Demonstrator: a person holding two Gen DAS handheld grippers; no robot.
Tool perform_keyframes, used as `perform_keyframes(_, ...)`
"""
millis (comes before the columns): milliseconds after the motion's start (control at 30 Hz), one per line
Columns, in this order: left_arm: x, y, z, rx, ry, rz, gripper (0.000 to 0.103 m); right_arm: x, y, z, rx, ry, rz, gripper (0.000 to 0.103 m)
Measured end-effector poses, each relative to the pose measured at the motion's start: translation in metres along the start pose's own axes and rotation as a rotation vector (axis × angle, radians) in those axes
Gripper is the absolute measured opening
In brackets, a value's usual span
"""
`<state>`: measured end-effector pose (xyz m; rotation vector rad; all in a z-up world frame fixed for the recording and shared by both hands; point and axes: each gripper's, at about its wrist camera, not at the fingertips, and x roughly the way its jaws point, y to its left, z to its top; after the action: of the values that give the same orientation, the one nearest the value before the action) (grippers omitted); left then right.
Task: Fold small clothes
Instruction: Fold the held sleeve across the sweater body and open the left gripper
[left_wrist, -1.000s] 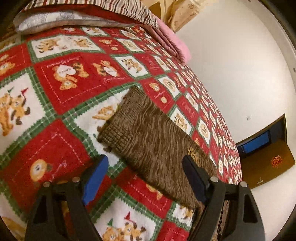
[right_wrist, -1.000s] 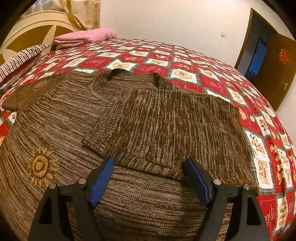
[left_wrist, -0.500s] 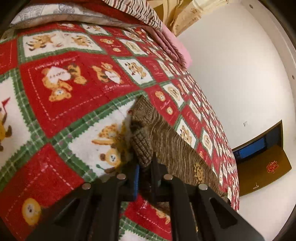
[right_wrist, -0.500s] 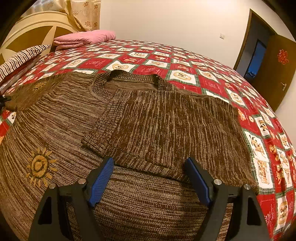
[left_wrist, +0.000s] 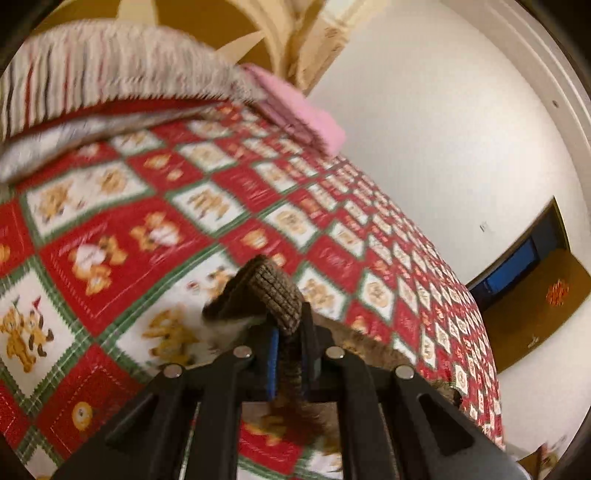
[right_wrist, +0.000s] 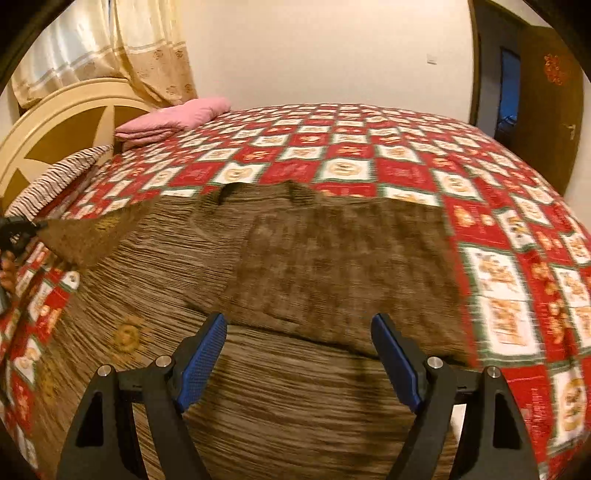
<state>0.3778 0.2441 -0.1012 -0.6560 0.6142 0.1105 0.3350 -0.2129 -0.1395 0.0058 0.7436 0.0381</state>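
Where the left wrist view looks down, the left claw (left_wrist: 288, 354) pinches the sweater's cuff (left_wrist: 273, 291) — soft, floppy knit, best held at ribbed edges. From the right wrist view, the sweater (right_wrist: 295, 266) lies mid-bed (right_wrist: 480, 229), one sleeve folded across — the right claw (right_wrist: 299, 354) hangs wide open, empty.

Warm, yellowish indoor light fills the room evenly, throwing only soft shadows. Motion blur smears the quilt (left_wrist: 155, 236) and the striped pillow (left_wrist: 110, 77) in the left wrist view; the brown sweater (right_wrist: 295, 266) is streaked in the right wrist view. Fisheye curvature bends the bed's edges, with dark vignetting at the corners.
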Motion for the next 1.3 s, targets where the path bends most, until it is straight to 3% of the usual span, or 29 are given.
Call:
perform_keyframes(233, -0.026, -0.104, -0.03, 0.255, -0.068, -0.06, 0.009, 0.003, -0.029, -0.02, 0.107, -0.011, -0.006, 0.081)
perform_keyframes(367, -0.027, -0.172, -0.075, 0.396, -0.056, -0.116, 0.009, 0.005, -0.027, -0.023, 0.114, -0.012, -0.026, 0.081)
perform_keyframes(500, -0.004, -0.23, -0.142, 0.533, -0.013, -0.118, 0.011, 0.012, -0.022, -0.024, 0.093, 0.018, -0.051, 0.081)
perform_keyframes(567, 0.016, -0.251, -0.184, 0.608, 0.037, -0.075, 0.025, 0.013, -0.025, -0.024, 0.095, 0.023, -0.047, 0.081)
perform_keyframes(600, 0.024, -0.259, -0.204, 0.648, 0.077, -0.052, 0.042, 0.013, -0.026, -0.025, 0.099, 0.02, -0.042, 0.081)
perform_keyframes(633, 0.03, -0.264, -0.222, 0.683, 0.118, -0.041, 0.048, 0.011, -0.028, -0.025, 0.111, 0.01, -0.027, 0.081)
perform_keyframes(667, 0.03, -0.268, -0.239, 0.718, 0.141, -0.058, 0.048, 0.01, -0.03, -0.026, 0.123, 0.002, -0.014, 0.081)
perform_keyframes(767, 0.008, -0.274, -0.265, 0.839, 0.104, -0.109, 0.052, 0.005, -0.04, -0.029, 0.176, -0.027, 0.029, 0.081)
perform_keyframes(900, -0.021, -0.259, -0.247, 0.917, -0.014, -0.107, 0.077, 0.003, -0.046, -0.03, 0.21, -0.042, 0.065, 0.081)
perform_keyframes(1000, -0.014, -0.231, -0.213, 0.944, -0.085, 0.032, 0.088, 0.004, -0.045, -0.029, 0.205, -0.041, 0.063, 0.081)
perform_keyframes(1100, 0.013, -0.193, -0.181, 0.966, -0.164, 0.306, 0.092, 0.004, -0.045, -0.029, 0.204, -0.04, 0.063, 0.081)
perform_keyframes(1200, 0.047, -0.15, -0.152, 0.905, -0.086, 0.484, 0.092, 0.006, -0.043, -0.028, 0.193, -0.026, 0.053, 0.081)
perform_keyframes(1300, 0.065, -0.118, -0.141, 0.794, 0.056, 0.5, 0.092, 0.006, -0.038, -0.021, 0.171, 0.004, 0.083, 0.081)
